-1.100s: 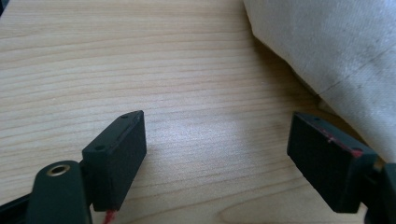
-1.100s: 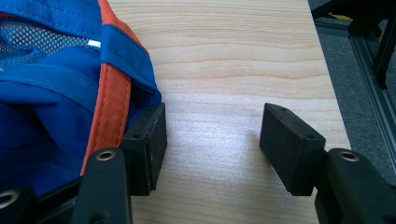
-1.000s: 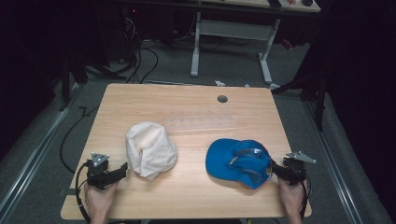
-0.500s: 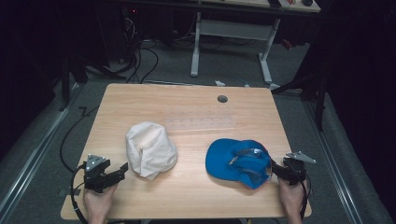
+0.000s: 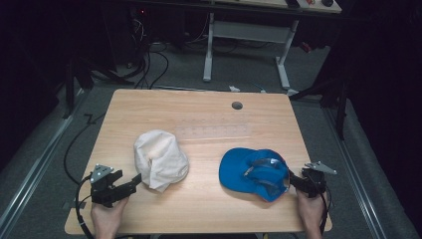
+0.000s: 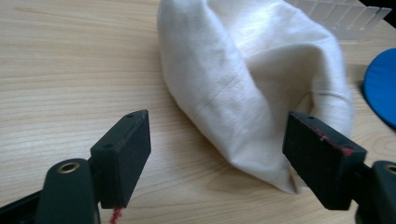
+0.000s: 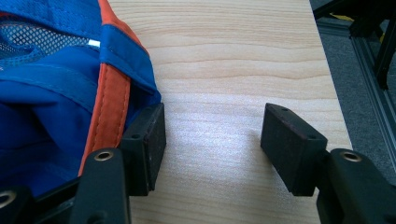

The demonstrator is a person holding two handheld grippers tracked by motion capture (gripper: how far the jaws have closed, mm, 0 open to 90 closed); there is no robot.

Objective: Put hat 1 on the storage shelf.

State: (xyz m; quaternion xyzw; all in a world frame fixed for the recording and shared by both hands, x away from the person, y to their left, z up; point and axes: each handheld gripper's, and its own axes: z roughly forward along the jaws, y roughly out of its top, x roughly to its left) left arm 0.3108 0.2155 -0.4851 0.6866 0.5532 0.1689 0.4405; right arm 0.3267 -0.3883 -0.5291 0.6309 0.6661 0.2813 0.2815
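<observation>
Dark floor and cables ring my wooden table (image 5: 199,107), with a second desk (image 5: 249,30) at twelve o'clock. On the table I see a white cloth hat (image 5: 160,159) at about eight o'clock and a blue cap (image 5: 255,173) lying upside down at about four o'clock. My left gripper (image 5: 133,181) sits at seven o'clock, jaws spread wide, its tips just beside the white hat's near edge. My right gripper (image 5: 293,181) sits at five o'clock, jaws spread, one pad (image 7: 148,140) touching the cap's orange-trimmed rim, holding nothing.
</observation>
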